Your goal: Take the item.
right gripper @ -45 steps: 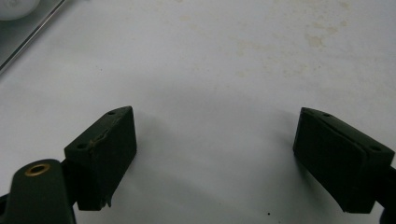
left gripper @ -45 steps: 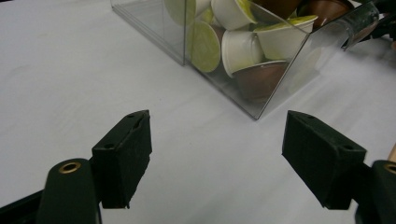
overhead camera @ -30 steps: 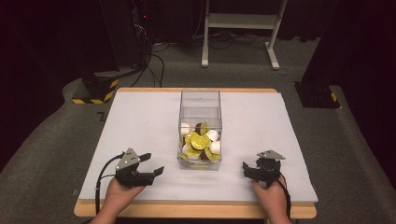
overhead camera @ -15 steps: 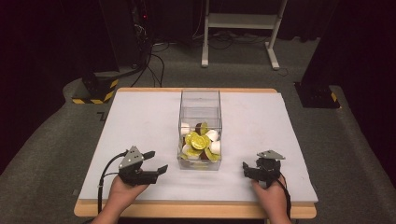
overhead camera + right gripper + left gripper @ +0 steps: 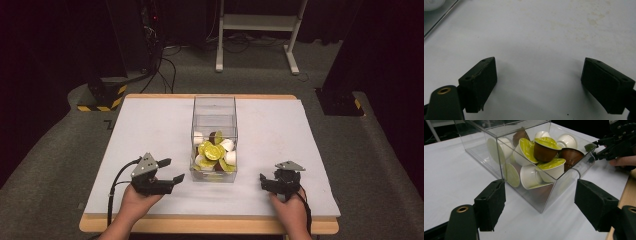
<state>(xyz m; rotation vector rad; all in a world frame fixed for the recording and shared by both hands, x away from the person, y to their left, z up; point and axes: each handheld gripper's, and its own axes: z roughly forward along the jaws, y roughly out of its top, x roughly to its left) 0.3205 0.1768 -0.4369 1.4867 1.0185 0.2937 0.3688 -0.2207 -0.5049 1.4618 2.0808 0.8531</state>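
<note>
Left gripper view shows the left gripper [image 5: 540, 207] open and empty, facing the clear box [image 5: 564, 180] of capsules [image 5: 547, 147]. The capsules are probably light, smooth and easily dented, so grip one gently across its cup body. The right gripper [image 5: 545, 85] is open too, holding nothing.

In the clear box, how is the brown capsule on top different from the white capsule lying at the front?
The brown capsule has a dark brown body; the white capsule has a cream-white one. The brown capsule sits on top of the pile, with its lid turned upward and tilted; the white capsule lies lower, on its side against the wall of the clear box. Both have the same cup shape.
</note>
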